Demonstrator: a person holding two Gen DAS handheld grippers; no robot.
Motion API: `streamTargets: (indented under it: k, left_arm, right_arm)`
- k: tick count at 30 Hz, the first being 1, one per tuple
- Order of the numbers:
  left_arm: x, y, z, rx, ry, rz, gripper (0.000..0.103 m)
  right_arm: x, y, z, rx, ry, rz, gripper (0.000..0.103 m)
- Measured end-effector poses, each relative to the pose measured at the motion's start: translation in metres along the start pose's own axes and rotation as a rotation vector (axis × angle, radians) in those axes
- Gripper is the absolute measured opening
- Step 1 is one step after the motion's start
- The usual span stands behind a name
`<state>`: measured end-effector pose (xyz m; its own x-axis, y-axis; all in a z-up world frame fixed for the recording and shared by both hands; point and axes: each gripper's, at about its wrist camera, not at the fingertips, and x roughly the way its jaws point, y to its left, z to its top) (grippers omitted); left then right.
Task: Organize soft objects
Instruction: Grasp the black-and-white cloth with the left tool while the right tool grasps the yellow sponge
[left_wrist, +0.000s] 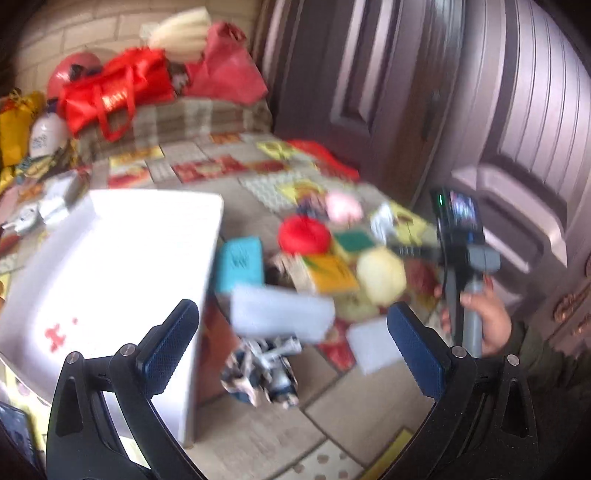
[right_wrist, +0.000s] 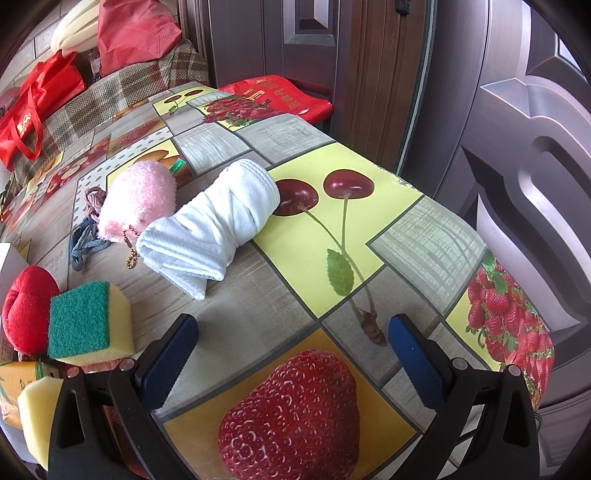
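Observation:
The left wrist view is blurred. My left gripper (left_wrist: 291, 328) is open and empty above a white box (left_wrist: 110, 266). Beyond it lie a white sponge block (left_wrist: 280, 314), a teal sponge (left_wrist: 240, 264), a red plush (left_wrist: 303, 234), a pale yellow ball (left_wrist: 382, 275) and a patterned cloth (left_wrist: 262, 373). My right gripper (right_wrist: 293, 343) is open and empty above the fruit-print tablecloth (right_wrist: 332, 258). Ahead of it lie a rolled white towel (right_wrist: 214, 225), a pink plush (right_wrist: 138, 201), a green-and-yellow sponge (right_wrist: 88, 321), a red plush (right_wrist: 26, 310) and a yellow sponge (right_wrist: 37, 417).
Red bags (left_wrist: 118, 88) and a plaid cushion (left_wrist: 184, 122) sit at the table's far end. A brown door (right_wrist: 517, 166) stands on the right, close to the table edge. The person's other hand with the right gripper's handle (left_wrist: 472, 295) shows in the left wrist view.

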<state>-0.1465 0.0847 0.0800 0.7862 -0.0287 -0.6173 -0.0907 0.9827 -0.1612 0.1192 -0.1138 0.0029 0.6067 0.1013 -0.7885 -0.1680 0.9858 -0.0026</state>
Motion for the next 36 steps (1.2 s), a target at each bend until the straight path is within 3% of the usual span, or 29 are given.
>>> streamTargets:
  k: [6,11,14,17,20,22,24,26,35,36]
  left_arm:
    - [0.039,-0.019,-0.024,0.069,0.119,0.021,0.103]
    - [0.053,-0.015,-0.025,0.064,0.152,0.096,0.103]
    - [0.051,-0.011,-0.024,0.06,0.143,0.112,0.103]
    - [0.05,-0.008,-0.025,0.052,0.141,0.118,0.103]
    - [0.058,-0.005,-0.027,0.039,0.166,0.109,0.103]
    - [0.064,-0.007,-0.031,0.039,0.184,0.091,0.103]
    - [0.066,-0.012,-0.033,0.055,0.183,0.082,0.102]
    - [0.065,-0.016,-0.034,0.062,0.185,0.06,0.097]
    - [0.065,-0.014,-0.031,0.059,0.178,0.078,0.089]
    - [0.064,-0.014,-0.031,0.063,0.174,0.078,0.081]
  right_arm:
    - [0.0,0.0,0.0,0.0,0.0,0.0,0.103]
    - [-0.002,-0.001,0.0,0.007,-0.006,0.016,0.103]
    - [-0.013,-0.014,-0.001,0.044,-0.054,0.171,0.103]
    - [-0.04,-0.039,-0.006,0.103,-0.186,0.504,0.103]
    - [-0.082,-0.033,-0.006,-0.081,-0.338,0.548,0.103]
    - [-0.105,-0.023,-0.01,-0.202,-0.387,0.59,0.103]
    - [-0.112,-0.011,-0.013,-0.276,-0.331,0.669,0.103]
    - [-0.109,0.0,-0.016,-0.305,-0.261,0.695,0.103]
    - [-0.088,0.051,-0.035,-0.459,-0.111,0.671,0.102]
    - [-0.086,0.056,-0.036,-0.474,-0.106,0.657,0.098]
